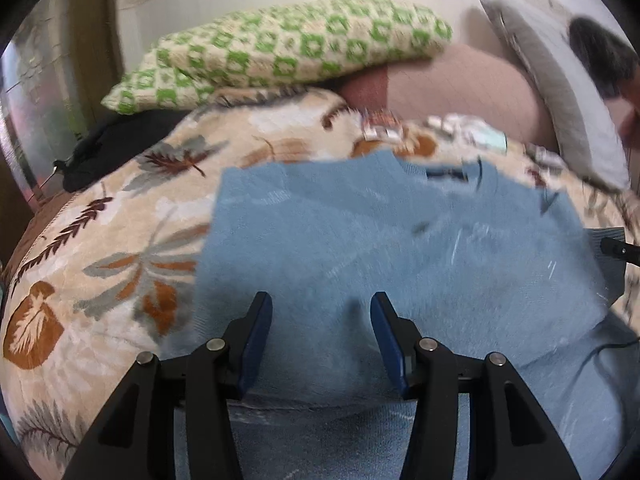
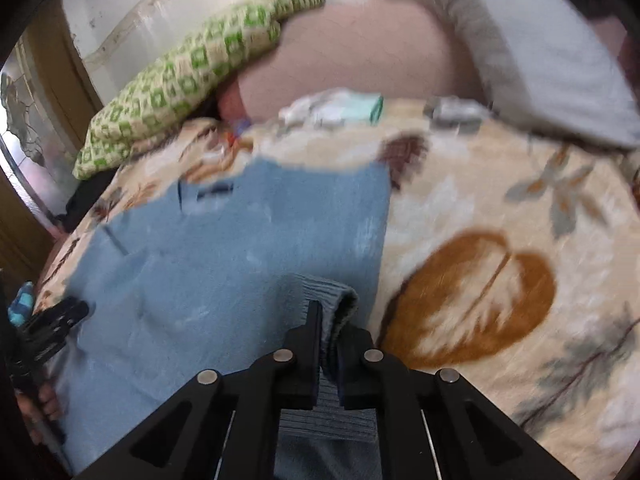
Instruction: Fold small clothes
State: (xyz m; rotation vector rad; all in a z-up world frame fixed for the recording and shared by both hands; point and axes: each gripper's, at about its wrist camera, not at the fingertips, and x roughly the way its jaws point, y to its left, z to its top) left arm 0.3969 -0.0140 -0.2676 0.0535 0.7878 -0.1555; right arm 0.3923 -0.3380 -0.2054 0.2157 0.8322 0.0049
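Sweater (image 1: 360, 248): blue, spread on the leaf-print blanket (image 1: 100, 280).
Left gripper (image 1: 321, 306): jaws apart, over the sweater's near part.
Right gripper (image 2: 329, 320): jaws clamped on the sweater's ribbed cuff (image 2: 334, 294).
Pillow (image 1: 280, 48): green-checked, behind.

The blue garment (image 1: 360, 248) is soft, fuzzy matt cloth (ribbed at its cuff), lying on a plush leaf-print blanket (image 2: 500, 272).

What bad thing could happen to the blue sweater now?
The right gripper pinches only the ribbed cuff of the blue sweater, so it might slip out mid-fold. The left gripper hangs open above the cloth, holding nothing, so the sweater may drag and bunch on the soft leaf-print blanket instead of folding flat.
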